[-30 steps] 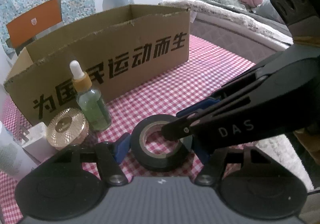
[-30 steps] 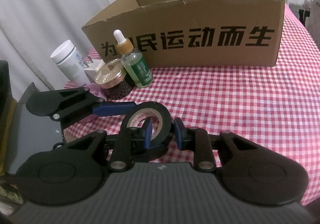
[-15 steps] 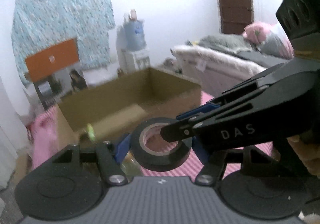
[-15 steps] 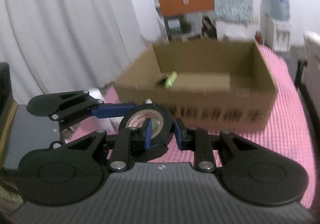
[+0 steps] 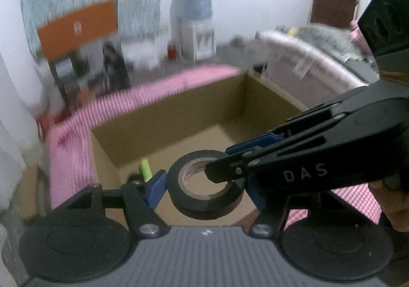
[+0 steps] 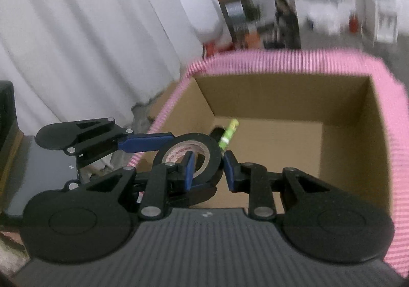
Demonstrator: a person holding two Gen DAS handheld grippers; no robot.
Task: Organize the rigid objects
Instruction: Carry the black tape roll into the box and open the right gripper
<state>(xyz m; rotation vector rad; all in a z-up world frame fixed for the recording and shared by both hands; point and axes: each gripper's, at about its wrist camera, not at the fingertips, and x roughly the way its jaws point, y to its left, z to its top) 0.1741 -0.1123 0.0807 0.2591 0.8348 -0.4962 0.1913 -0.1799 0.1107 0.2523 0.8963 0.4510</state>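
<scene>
A black roll of tape (image 5: 204, 182) hangs in the air above the open cardboard box (image 5: 179, 118). My left gripper (image 5: 204, 184) is shut on the roll's outer sides. My right gripper (image 6: 207, 168) is shut on the roll's wall (image 6: 202, 143), one finger through the hole and one outside. In the left wrist view the right gripper reaches in from the right (image 5: 294, 166). In the right wrist view the left gripper's blue finger (image 6: 145, 142) touches the roll from the left. A green tube (image 6: 228, 133) lies on the box floor (image 6: 281, 148).
The box stands on a pink checked tablecloth (image 6: 391, 108). White curtains (image 6: 89, 44) hang on the left. A bed (image 5: 319, 56) lies at the far right, a water dispenser (image 5: 194, 21) and an orange-topped cabinet (image 5: 76, 28) stand behind the table.
Both grippers have lifted the tape roll off the tablecloth and carried it forward over the box. The bottles and jar have dropped out of view.
</scene>
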